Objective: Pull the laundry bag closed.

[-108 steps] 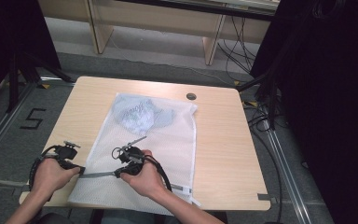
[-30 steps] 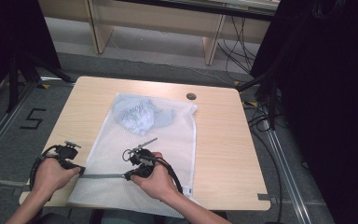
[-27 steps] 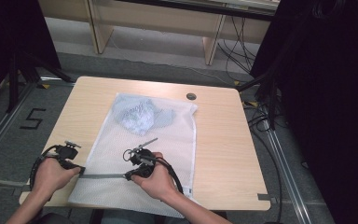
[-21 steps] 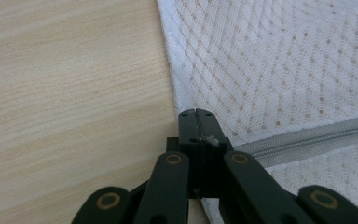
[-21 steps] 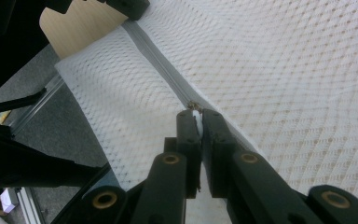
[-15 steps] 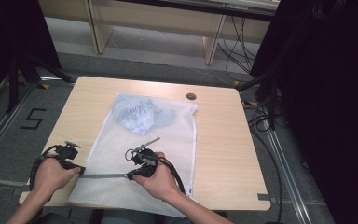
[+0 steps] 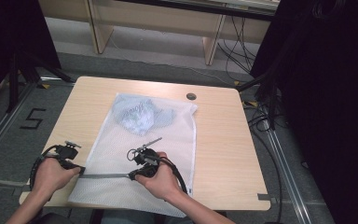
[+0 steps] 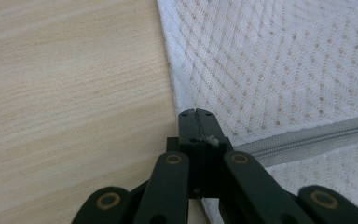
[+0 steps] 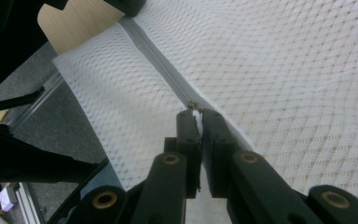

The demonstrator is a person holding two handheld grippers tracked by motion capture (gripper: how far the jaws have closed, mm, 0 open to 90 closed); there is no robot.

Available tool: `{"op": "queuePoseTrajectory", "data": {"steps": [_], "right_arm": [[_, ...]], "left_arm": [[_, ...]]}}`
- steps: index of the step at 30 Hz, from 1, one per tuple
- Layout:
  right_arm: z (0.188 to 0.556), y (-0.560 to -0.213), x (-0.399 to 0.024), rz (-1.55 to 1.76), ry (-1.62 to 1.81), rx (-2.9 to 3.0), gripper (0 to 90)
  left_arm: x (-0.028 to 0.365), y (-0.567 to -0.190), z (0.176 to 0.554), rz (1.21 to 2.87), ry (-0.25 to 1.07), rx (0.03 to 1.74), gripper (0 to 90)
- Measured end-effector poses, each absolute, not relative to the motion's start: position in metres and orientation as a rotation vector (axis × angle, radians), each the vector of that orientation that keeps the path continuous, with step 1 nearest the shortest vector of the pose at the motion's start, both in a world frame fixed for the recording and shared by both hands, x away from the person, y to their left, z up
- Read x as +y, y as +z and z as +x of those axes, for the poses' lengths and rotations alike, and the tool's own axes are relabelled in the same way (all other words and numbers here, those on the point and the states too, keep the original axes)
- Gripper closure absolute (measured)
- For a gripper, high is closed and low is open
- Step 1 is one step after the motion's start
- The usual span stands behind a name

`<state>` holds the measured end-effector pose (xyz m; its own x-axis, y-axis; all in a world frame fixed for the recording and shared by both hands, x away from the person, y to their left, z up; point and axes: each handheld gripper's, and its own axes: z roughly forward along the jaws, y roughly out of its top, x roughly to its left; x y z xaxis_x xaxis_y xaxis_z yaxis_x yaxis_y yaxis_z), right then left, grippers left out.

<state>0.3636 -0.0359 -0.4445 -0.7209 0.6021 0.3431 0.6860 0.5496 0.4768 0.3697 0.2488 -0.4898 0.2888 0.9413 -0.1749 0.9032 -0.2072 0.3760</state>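
Observation:
A white mesh bag [image 7: 144, 144] lies flat on the wooden table [image 7: 223, 140], with a pale blue garment [image 7: 140, 115] bunched inside its far end. A grey zipper [image 7: 105, 176] runs across the bag's near end. My left gripper [image 7: 80, 169] is shut on the bag's left edge right at the zipper's end [image 8: 196, 114]. My right gripper [image 7: 131, 175] is farther right on the zipper, its jaws shut on the small zipper pull [image 9: 195, 108]. The zipper [image 9: 154, 56] stretches from the pull toward the left hand. Mesh [image 8: 284, 60] lies flat beyond the left jaws.
A round dark cable hole [image 7: 191, 96] sits in the table beyond the bag. The bag's near edge hangs over the table's front edge. Bare wood lies to the right of the bag. Cables [image 7: 261, 116] trail on the floor at the right.
Since the earliest frame my right gripper has slid a little to the right along the zipper. Over the last second neither hand has visibly moved.

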Motion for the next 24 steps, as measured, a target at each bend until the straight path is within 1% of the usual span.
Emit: {"op": "queuePoseTrajectory", "data": {"steps": [24], "right_arm": [[0.3619,-0.4402,-0.046,-1.145,-0.911,-2.619,87.1]], "left_arm": [[0.2488,-0.4895,0.3697,2.168,0.13,1.653,89.8]]}}
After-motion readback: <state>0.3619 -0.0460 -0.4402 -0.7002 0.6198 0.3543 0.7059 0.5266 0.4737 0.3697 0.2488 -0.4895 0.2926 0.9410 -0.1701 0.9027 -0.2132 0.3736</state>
